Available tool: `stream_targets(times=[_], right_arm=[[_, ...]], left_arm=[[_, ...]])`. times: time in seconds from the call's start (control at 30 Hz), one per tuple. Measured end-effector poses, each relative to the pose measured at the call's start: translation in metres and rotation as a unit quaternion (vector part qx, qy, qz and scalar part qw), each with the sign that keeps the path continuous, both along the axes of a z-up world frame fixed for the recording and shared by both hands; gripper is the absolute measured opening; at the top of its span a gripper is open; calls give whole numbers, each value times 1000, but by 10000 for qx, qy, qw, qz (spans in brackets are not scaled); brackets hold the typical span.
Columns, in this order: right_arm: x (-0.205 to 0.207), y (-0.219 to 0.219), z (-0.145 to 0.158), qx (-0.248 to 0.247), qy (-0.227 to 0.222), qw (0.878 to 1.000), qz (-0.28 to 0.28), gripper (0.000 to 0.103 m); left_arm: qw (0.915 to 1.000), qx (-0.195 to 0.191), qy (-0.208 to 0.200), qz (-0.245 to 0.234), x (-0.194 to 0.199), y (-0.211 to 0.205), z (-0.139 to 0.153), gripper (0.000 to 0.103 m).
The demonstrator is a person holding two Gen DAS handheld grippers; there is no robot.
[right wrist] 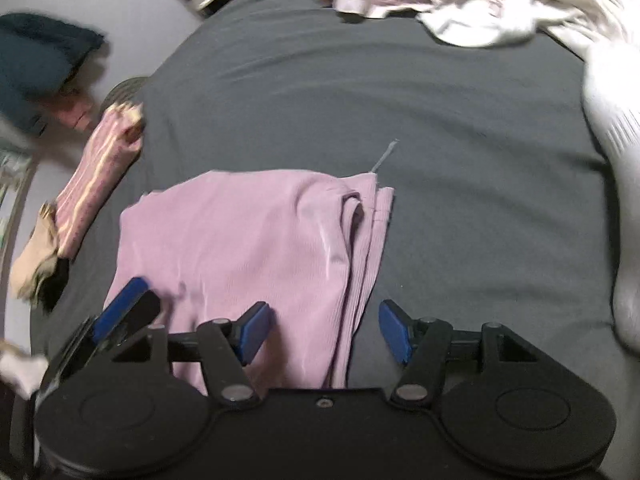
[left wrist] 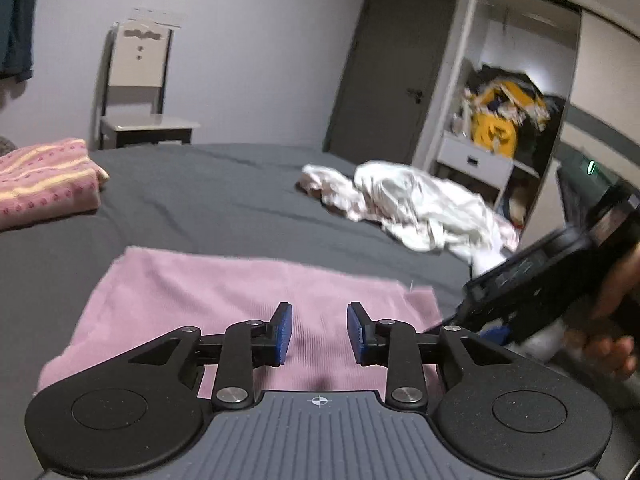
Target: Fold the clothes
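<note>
- The pink garment (right wrist: 248, 248) lies flat on the grey bed (right wrist: 460, 168), layered along its right edge, which suits either a fold in progress or one just made.
- The left gripper (left wrist: 319, 334) hovers low over its near edge, jaws parted and empty.
- The right gripper (right wrist: 322, 332) straddles the layered edge, jaws wide and holding nothing.
- The white heap (left wrist: 416, 208) sits crumpled at the far side, the striped pink piece (left wrist: 44, 180) folded apart, likely sorted.

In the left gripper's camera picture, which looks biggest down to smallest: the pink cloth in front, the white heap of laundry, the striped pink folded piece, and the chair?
1. Pink cloth, though it lies nearest the camera.
2. White laundry heap.
3. Striped pink folded piece and chair look similar; the piece is cut off at the edge, so no ranking.
</note>
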State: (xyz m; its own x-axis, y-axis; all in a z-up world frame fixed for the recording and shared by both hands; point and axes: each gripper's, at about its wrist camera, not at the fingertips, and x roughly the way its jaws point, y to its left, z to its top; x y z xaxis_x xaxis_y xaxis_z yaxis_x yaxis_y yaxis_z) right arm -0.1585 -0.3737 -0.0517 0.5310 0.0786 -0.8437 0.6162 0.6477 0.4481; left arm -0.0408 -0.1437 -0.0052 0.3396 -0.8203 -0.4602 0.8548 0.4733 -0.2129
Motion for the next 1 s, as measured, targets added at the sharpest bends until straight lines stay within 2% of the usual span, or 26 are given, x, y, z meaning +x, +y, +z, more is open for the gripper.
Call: stream_targets(times=[0.03, 0.2, 0.3, 0.4, 0.47, 0.53, 0.6, 0.73, 0.87, 1.0], right_arm=[[-3, -1, 0, -7, -32, 10000, 81, 53], [-21, -22, -16, 904, -503, 9942, -295, 53], [-15, -23, -19, 1052, -698, 9917, -252, 53], [-11, -19, -19, 939, -767, 9925, -131, 54], [-9, -17, -18, 853, -801, 9931, -123, 50], [-10, -16, -19, 672, -770, 9946, -173, 25], [-14, -18, -23, 740, -789, 9933, -418, 12], [-13, -11, -10, 690, -916, 9920, -522, 9], [-7, 0, 18, 561, -1158, 9903, -522, 9], [9, 11, 38, 462, -1116, 9917, -440, 9]], left_arm=[[10000, 75, 5, -52, -1, -2, -3, 31], [9997, 44, 15, -251, -4, -6, -15, 31], [9997, 56, 42, -227, -5, -6, -20, 31], [9996, 54, 248, -154, -3, -4, -21, 31], [9993, 40, 346, -135, -1, -3, -22, 31], [9989, 26, 445, -115, 0, -2, -23, 31], [9985, 11, 543, -96, 2, -1, -24, 31], [9972, -17, 739, -57, 5, 0, -26, 31], [9956, -45, 935, -19, 8, 2, -28, 31], [9943, -9, 1063, 93, 11, 9, -22, 31]])
